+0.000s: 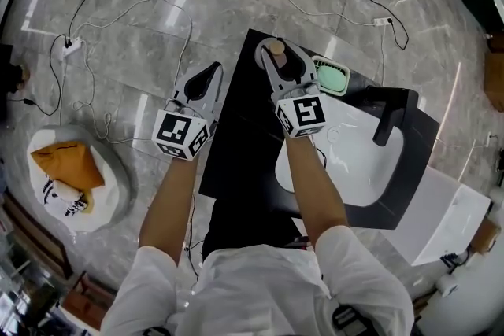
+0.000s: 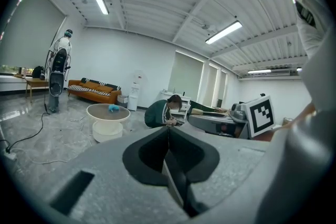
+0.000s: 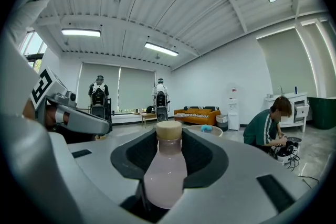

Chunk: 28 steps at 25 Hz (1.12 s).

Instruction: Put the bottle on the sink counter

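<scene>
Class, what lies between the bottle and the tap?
A green tray sits on the counter between bottle and tap; head view shows it.

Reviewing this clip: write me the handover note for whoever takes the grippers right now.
Left gripper: shut, empty, beside the sink counter's left edge.
Right gripper: shut on the pink bottle, cork cap up, over the counter's far end near the green tray.
Done: bottle is in grip, over the counter.
Left to do: set it on the counter and open the jaws. Contact cannot be told yet.
</scene>
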Available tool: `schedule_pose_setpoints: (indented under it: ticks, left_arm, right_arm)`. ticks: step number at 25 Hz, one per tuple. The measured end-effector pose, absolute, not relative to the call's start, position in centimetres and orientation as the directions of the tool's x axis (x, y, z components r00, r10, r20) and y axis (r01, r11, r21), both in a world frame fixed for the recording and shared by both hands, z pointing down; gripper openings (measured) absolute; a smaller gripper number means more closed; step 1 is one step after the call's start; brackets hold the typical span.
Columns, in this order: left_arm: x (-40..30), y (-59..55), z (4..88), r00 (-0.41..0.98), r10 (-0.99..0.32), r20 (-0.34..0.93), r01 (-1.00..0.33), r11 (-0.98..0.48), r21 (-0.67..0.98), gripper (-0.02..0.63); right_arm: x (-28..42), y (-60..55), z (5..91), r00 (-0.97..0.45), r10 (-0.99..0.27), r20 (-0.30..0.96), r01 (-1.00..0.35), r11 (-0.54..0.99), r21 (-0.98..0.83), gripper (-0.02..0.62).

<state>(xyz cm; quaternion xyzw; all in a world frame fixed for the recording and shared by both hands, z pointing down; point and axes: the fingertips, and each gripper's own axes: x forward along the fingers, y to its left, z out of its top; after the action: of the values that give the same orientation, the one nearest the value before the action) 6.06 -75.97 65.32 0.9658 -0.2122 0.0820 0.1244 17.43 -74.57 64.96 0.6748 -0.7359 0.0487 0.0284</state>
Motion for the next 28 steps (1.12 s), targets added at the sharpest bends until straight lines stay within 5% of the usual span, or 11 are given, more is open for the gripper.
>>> schedule_pose_setpoints:
  ticks: [28]
  left_arm:
    - [6.3, -72.2, 64.6, 0.922, -0.324, 0.211, -0.365, -0.909, 0.200, 0.017]
  right_arm:
    - [17.1, -73.9, 65.3, -0.074, -0.991, 0.114, -0.997, 0.074, -0.004, 0.153]
